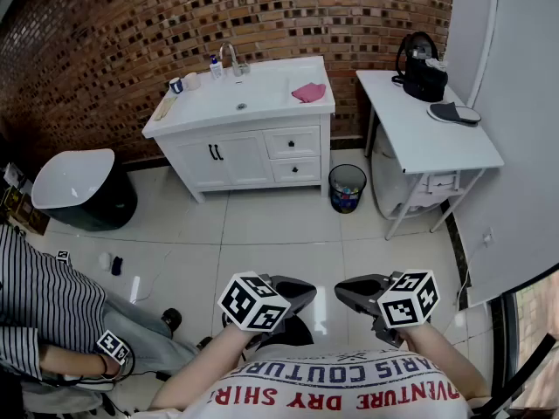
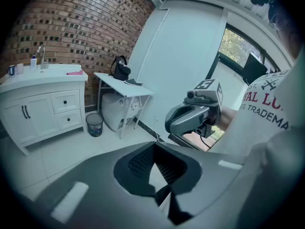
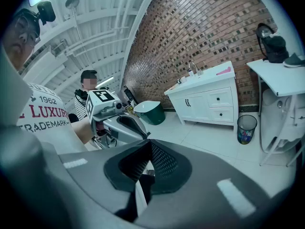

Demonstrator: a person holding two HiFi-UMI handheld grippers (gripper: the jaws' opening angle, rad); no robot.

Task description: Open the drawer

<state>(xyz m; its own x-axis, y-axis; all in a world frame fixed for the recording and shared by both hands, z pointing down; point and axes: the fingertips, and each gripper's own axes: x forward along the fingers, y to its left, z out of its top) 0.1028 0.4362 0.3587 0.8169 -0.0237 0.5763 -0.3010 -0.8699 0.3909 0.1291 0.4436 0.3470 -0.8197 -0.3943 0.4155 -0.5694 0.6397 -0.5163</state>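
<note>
I see the person standing in the middle of the tiled floor (image 1: pixel 279 234), well apart from the white cabinet (image 1: pixel 229 160), which is against the brick wall (image 1: pixel 175 24) on the far side. Both hands are held close to the body, side by side and tilted somewhat down. The left gripper (image 2: pixel 160 193) has its jaws pressed together with nothing between them. The right gripper (image 3: pixel 143 178) is the same: clenched and empty. The two tips are near each other but do not touch.

The cabinet has two doors on its left part and two drawers on its right part, one over the other. The upper drawer (image 1: pixel 292 142) and the lower drawer (image 1: pixel 295 169) each have a small dark knob, and both sit flush with the front, so neither is pulled out. On the top there is a sink (image 1: pixel 253 94) with a tap (image 1: pixel 232 59) at the far edge. A pink cloth (image 1: pixel 308 92) lies on the right and some small bottles (image 1: pixel 215 66) stand on the left.

Just right of the cabinet, a round bin (image 1: pixel 347 188) stands on the floor. Further right is a white table (image 1: pixel 437 147), with a black bag (image 1: pixel 424 75) at its far end and a dark slipper (image 1: pixel 454 113) beside the bag. On the left of the room stands a dark tub (image 1: pixel 87 195), white inside. At the near left a person in a striped shirt (image 1: pixel 39 304) is sitting.
</note>
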